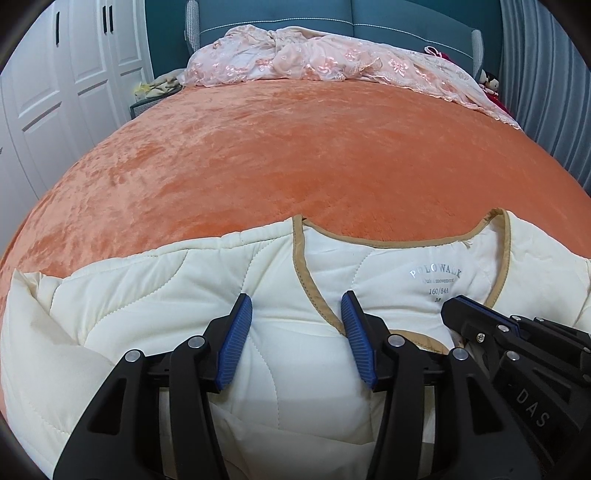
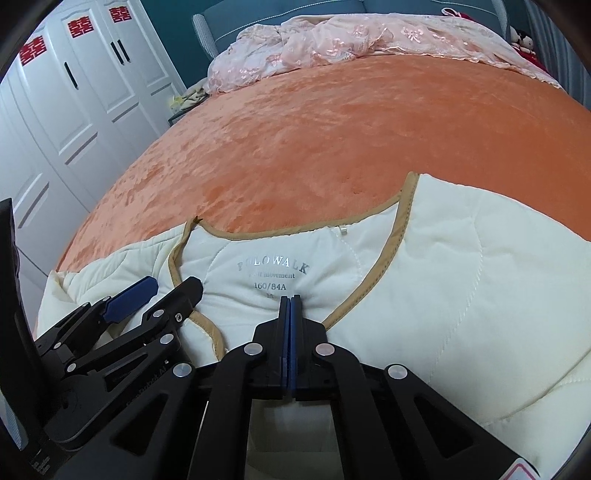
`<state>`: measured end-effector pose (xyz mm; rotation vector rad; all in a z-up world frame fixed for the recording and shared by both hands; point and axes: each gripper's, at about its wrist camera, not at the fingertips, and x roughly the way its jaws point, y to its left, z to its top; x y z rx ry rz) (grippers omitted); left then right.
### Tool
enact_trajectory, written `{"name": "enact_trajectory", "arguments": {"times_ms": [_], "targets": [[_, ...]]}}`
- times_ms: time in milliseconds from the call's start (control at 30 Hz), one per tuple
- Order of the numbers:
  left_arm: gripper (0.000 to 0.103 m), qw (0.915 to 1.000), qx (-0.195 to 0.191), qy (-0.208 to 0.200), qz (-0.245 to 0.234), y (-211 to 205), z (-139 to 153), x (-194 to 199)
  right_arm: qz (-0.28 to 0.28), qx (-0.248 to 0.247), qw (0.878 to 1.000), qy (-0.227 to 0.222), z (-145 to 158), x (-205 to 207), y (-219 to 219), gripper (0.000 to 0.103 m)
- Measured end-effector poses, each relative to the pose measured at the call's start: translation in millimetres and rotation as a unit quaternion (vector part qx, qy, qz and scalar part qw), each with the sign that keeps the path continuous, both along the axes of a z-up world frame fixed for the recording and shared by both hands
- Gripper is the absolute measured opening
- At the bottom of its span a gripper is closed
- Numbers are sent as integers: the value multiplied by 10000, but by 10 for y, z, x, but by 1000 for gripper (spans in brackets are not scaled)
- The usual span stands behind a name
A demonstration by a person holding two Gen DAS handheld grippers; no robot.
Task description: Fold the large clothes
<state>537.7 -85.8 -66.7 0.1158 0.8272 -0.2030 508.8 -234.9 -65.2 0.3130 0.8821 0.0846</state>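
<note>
Left wrist view: a cream quilted jacket (image 1: 280, 288) lies spread on an orange plush bedspread (image 1: 280, 147), at the near edge of the bed, its neckline pointing up the bed. A tan binding (image 1: 314, 280) edges the open collar and front. Inside the back of the neck, printed lettering (image 1: 436, 275) reads "POLOWALK" above the size "160/84A" and the letter M.

The left gripper (image 1: 296, 310) hovers over the jacket's chest panel beside the tan-edged front opening. Its two blue ribbed pads (image 1: 236, 339) stand wide apart, with only flat fabric showing between them; nothing is clamped. At the lower right of this view the right gripper (image 1: 476, 314) reaches in just below the printed lettering.

Right wrist view: the right gripper (image 2: 290, 301) has its blue pads pressed flat together, tips resting at the inner neck fabric right under the size print (image 2: 271, 286). Whether a fold of cloth is pinched between them cannot be told. The left gripper (image 2: 162, 290) shows at the lower left, open, over the jacket's other front edge.

Farther up the bed, a crumpled pink lace coverlet (image 1: 317, 59) is heaped against a teal padded headboard (image 1: 280, 14). White wardrobe doors (image 2: 88, 74) with red paper cut-outs stand to the left, and a small doll (image 2: 522, 40) sits at the far right corner.
</note>
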Motion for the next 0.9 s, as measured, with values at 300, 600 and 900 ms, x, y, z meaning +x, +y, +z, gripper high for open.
{"name": "enact_trajectory", "arguments": {"times_ms": [300, 600, 900], "targets": [[51, 9962, 260, -259, 794, 112, 131, -42, -1430, -124, 9879, -584, 215, -329, -292, 0], [98, 9840, -431, -1339, 1091, 1254, 1252, -1497, -1408, -354, 9809, -1293, 1014, -2308, -688, 55], [98, 9757, -1147, 1087, 1518, 2651, 685, -3111, -1924, 78, 9811, 200, 851, -4680, -1136, 74]]}}
